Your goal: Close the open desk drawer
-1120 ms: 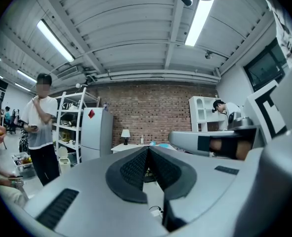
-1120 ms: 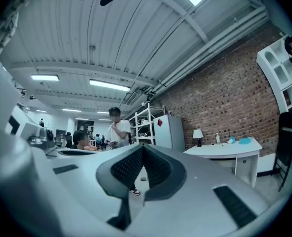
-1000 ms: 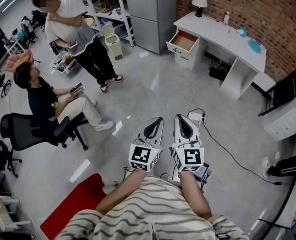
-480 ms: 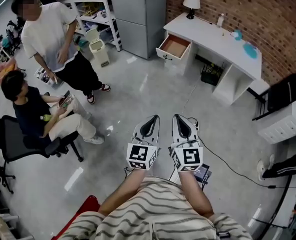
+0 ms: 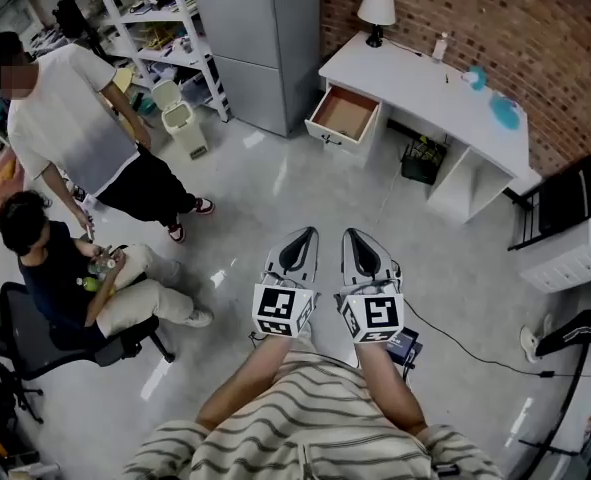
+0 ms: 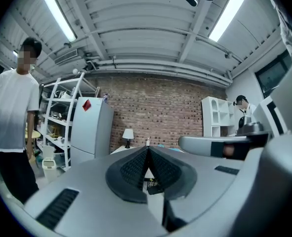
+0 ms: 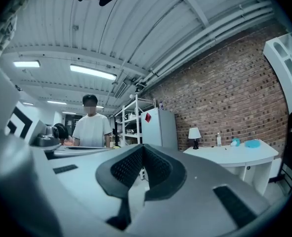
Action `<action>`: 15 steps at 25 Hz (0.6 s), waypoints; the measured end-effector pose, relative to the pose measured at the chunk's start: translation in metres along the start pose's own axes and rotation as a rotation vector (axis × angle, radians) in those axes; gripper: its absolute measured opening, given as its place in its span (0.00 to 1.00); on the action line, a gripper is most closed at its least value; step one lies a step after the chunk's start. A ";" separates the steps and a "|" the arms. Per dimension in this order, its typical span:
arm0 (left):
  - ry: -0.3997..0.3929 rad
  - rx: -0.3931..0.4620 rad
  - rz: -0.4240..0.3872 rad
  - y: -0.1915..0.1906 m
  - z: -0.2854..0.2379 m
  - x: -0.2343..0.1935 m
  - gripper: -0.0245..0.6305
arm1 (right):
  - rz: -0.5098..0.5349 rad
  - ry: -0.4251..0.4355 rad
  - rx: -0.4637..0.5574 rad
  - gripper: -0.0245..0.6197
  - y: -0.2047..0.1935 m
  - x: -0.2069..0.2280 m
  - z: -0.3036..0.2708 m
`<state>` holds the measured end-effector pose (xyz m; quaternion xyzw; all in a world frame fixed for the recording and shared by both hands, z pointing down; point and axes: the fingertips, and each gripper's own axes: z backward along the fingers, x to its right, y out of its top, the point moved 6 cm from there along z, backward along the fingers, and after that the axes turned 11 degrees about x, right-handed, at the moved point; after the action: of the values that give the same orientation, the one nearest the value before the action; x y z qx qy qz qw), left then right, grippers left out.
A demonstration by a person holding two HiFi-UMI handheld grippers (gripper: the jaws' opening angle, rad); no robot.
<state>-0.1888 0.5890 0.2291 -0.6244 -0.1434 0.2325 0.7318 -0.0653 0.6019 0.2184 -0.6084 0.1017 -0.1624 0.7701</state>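
Drawer (image 5: 343, 114) is hanging open well ahead of the left gripper (image 5: 306, 236) and right gripper (image 5: 354, 236), both pressing jaws together (side by side).

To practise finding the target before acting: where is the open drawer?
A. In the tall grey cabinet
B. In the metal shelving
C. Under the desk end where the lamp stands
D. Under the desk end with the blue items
C: the head view shows the drawer pulled out from under the end of the white desk on which the lamp stands.
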 end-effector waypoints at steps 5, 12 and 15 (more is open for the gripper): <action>-0.029 0.006 -0.001 -0.003 -0.057 -0.052 0.05 | 0.018 -0.024 0.008 0.05 -0.012 0.012 -0.070; -0.084 -0.003 0.000 -0.008 -0.104 -0.077 0.05 | 0.035 -0.082 -0.031 0.05 -0.022 0.032 -0.119; -0.089 -0.016 0.014 -0.011 -0.123 -0.086 0.05 | 0.045 -0.090 -0.045 0.05 -0.023 0.042 -0.139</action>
<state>-0.1982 0.4387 0.2247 -0.6205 -0.1734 0.2638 0.7179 -0.0787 0.4561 0.2089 -0.6300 0.0843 -0.1153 0.7633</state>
